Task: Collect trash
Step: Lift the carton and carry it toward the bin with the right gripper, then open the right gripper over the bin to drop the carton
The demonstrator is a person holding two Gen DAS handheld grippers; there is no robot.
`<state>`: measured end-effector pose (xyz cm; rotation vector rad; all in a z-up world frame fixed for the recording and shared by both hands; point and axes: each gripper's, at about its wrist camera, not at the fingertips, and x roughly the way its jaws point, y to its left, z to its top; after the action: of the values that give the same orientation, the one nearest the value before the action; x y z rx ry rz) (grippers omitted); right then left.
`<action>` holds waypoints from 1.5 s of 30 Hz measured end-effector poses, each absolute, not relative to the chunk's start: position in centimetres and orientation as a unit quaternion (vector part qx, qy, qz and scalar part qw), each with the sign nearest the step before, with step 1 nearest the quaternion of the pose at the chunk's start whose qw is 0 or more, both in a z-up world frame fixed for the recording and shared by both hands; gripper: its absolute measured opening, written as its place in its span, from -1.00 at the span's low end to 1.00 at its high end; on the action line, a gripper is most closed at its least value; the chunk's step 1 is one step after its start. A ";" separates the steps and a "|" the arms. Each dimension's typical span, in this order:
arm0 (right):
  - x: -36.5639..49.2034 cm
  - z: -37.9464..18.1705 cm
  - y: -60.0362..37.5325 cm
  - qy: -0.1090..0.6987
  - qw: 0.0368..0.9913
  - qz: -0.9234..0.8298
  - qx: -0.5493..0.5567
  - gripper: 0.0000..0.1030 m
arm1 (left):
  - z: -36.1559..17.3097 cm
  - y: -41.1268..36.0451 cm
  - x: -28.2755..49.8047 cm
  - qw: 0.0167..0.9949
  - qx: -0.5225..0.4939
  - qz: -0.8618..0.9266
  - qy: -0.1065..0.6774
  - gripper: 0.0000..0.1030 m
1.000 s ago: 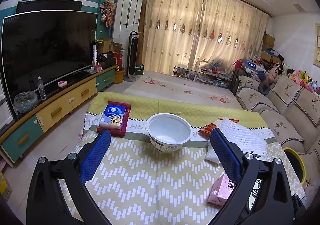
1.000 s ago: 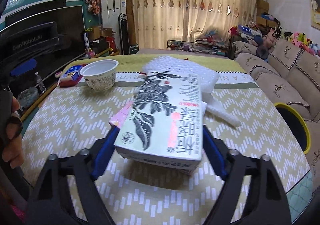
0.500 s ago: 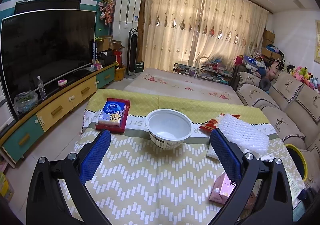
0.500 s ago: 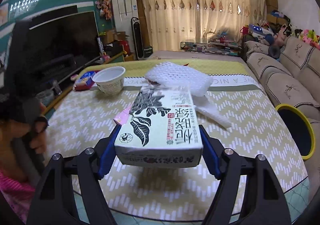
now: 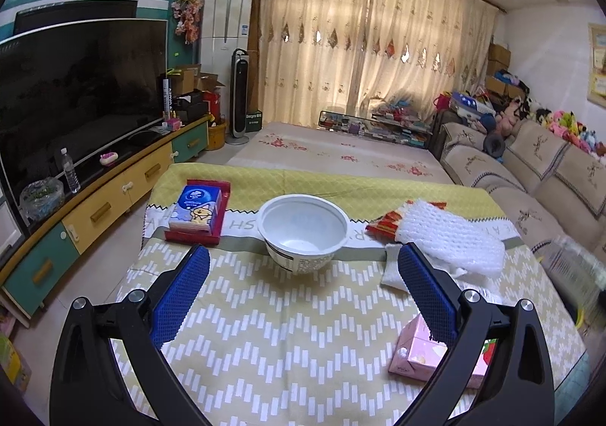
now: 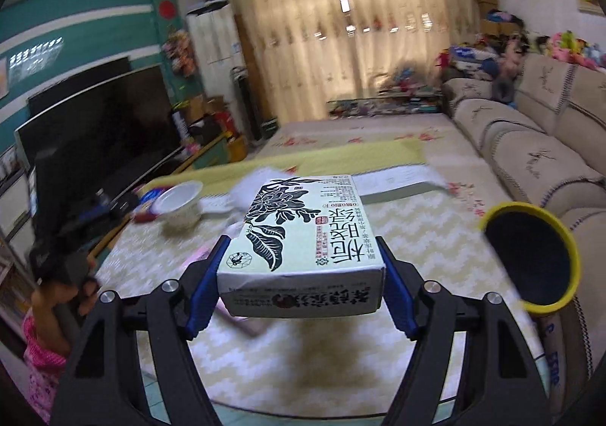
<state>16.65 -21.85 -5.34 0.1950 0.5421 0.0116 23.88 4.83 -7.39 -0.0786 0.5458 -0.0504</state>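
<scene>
The right claw (image 6: 301,274) is clamped on a pale green rectangular cardboard carton printed with black flowers (image 6: 303,236), its blue textured pads pressing the two long sides; the carton hangs clear above the bench covered in a yellow-and-white zigzag cloth (image 6: 428,236). Just to the right stands a black-lined bin with a round yellow rim (image 6: 530,259), its mouth open and near the carton, so dropping the carton in looks like the step in hand.

The main risk is the grip itself: the pads hold only the near part of a long, smooth carton, and most of its length juts forward, so a quick swing could pivot it out or let it tip. A release before the carton is squarely over the rim would bounce it off the hard yellow edge onto the floor. The right view is smeared, so I cannot judge well how far the carton sits from the rim.

The left claw (image 5: 303,287) stands wide open and empty above the bench, in front of a white round plastic bowl (image 5: 303,232). Other trash there includes a soft white foam mesh sleeve (image 5: 449,240), a crinkly red snack wrapper (image 5: 382,223) and a small pink carton (image 5: 420,354). The thin-walled bowl could skid or tip if pinched off centre.
</scene>
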 end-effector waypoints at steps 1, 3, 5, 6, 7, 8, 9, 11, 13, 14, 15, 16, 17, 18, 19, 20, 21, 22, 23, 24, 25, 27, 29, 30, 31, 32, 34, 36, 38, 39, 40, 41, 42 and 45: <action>16.8 -5.3 -22.9 0.268 0.958 -0.005 0.102 0.35 | -7.4 4.6 23.9 0.962 -0.035 -0.027 0.271 0.90; 17.1 -5.5 -25.3 0.270 0.956 -0.027 0.113 0.35 | -7.6 4.1 23.9 0.961 -0.027 -0.031 0.273 0.90; 17.6 -5.8 -28.0 0.275 0.952 -0.058 0.120 0.35 | -7.8 3.5 23.9 0.961 -0.019 -0.036 0.274 0.90; 17.8 -6.0 -29.1 0.277 0.950 -0.071 0.123 0.35 | -7.8 3.3 23.8 0.961 -0.017 -0.038 0.274 0.90; 18.0 -6.3 -30.6 0.282 0.947 -0.086 0.127 0.35 | -7.8 3.1 23.8 0.961 -0.014 -0.041 0.274 0.90; 18.3 -6.6 -32.0 0.285 0.944 -0.101 0.132 0.35 | -7.9 2.8 23.7 0.960 -0.012 -0.046 0.276 0.90; 18.6 -6.9 -33.0 0.288 0.941 -0.112 0.135 0.35 | -7.9 2.7 23.7 0.959 -0.012 -0.051 0.277 0.90; 19.3 -7.8 -35.7 0.298 0.933 -0.142 0.142 0.35 | -8.1 2.3 23.7 0.958 -0.014 -0.063 0.281 0.90; 20.1 -8.7 -37.8 0.307 0.926 -0.165 0.146 0.35 | -8.2 2.0 23.7 0.956 -0.011 -0.073 0.283 0.90; 20.7 -9.3 -38.9 0.314 0.922 -0.175 0.147 0.35 | -8.2 1.7 23.7 0.956 -0.008 -0.077 0.284 0.90; 21.0 -9.7 -39.5 0.318 0.919 -0.181 0.148 0.35 | -8.3 1.5 23.6 0.955 -0.004 -0.081 0.284 0.90; 21.6 -10.3 -40.5 0.324 0.915 -0.190 0.149 0.35 | -8.4 1.2 23.6 0.955 -0.001 -0.085 0.285 0.90; 22.0 -10.8 -41.1 0.328 0.912 -0.196 0.151 0.36 | -8.4 1.0 23.6 0.954 0.002 -0.089 0.285 0.90; 22.6 -11.4 -41.9 0.333 0.907 -0.208 0.151 0.36 | -8.4 0.7 23.5 0.954 0.005 -0.093 0.285 0.90; 23.2 -11.9 -42.7 0.337 0.904 -0.217 0.150 0.36 | -8.5 0.4 23.4 0.953 0.010 -0.097 0.286 0.90; 23.8 -12.3 -43.4 0.342 0.900 -0.228 0.146 0.37 | -8.5 0.1 23.4 0.953 0.015 -0.100 0.286 0.90; 24.2 -12.8 -43.8 0.345 0.897 -0.237 0.143 0.37 | -8.6 -0.2 23.4 0.952 0.019 -0.103 0.288 0.90; 24.5 -13.3 -44.3 0.349 0.892 -0.250 0.141 0.37 | -8.7 -0.4 23.4 0.951 0.023 -0.107 0.290 0.90; 24.7 -13.7 -44.7 0.351 0.888 -0.260 0.143 0.42 | -8.8 -0.7 23.3 0.950 0.026 -0.111 0.291 0.90; 24.8 -13.8 -44.9 0.351 0.886 -0.265 0.146 0.47 | -8.9 -1.0 23.3 0.949 0.029 -0.116 0.293 0.90; 24.5 -13.9 -45.0 0.347 0.887 -0.265 0.152 0.48 | -8.9 -1.1 23.2 0.948 0.031 -0.120 0.294 0.90; 24.1 -13.9 -44.7 0.341 0.889 -0.264 0.155 0.51 | -9.0 -1.6 23.1 0.945 0.037 -0.131 0.296 0.90; 23.8 -13.6 -44.5 0.336 0.892 -0.262 0.152 0.54 | -9.1 -1.9 22.9 0.942 0.041 -0.147 0.300 0.90; 23.6 -13.5 -44.4 0.335 0.893 -0.260 0.150 0.55 | -9.1 -2.2 22.8 0.939 0.042 -0.160 0.302 0.90; 23.3 -13.4 -44.0 0.335 0.895 -0.257 0.146 0.56 | -9.0 -2.5 22.5 0.935 0.041 -0.177 0.305 0.90; 23.1 -13.2 -43.6 0.334 0.897 -0.254 0.141 0.56 | -8.9 -2.7 22.3 0.930 0.039 -0.198 0.307 0.90; 22.5 -12.8 -42.8 0.330 0.900 -0.250 0.135 0.57 | -9.0 -3.2 21.9 0.921 0.042 -0.231 0.311 0.90; 21.8 -12.5 -42.2 0.327 0.904 -0.243 0.130 0.59 | -9.4 -3.8 21.7 0.915 0.048 -0.243 0.319 0.90; 21.5 -12.1 -41.6 0.325 0.906 -0.239 0.128 0.60 | -9.8 -4.1 21.9 0.909 0.053 -0.245 0.334 0.90; 21.3 -12.1 -41.4 0.324 0.908 -0.236 0.124 0.61 | -10.1 -4.1 22.1 0.906 0.052 -0.246 0.340 0.90; 21.2 -12.0 -41.3 0.324 0.908 -0.234 0.122 0.61 | -10.4 -4.2 22.3 0.901 0.047 -0.252 0.350 0.90; 20.9 -11.9 -41.2 0.323 0.909 -0.232 0.121 0.61 | -10.6 -4.3 22.5 0.897 0.042 -0.260 0.356 0.90; 20.8 -11.9 -41.2 0.323 0.910 -0.232 0.121 0.61 | -10.8 -4.5 22.6 0.891 0.037 -0.270 0.363 0.90; 20.1 -12.0 -41.5 0.325 0.909 -0.226 0.127 0.61 | -11.5 -5.1 22.8 0.874 0.031 -0.290 0.388 0.90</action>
<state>20.13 -41.55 -12.00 0.2610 0.6705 -0.4671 22.82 -5.13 -11.50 0.0652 0.8093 -0.6062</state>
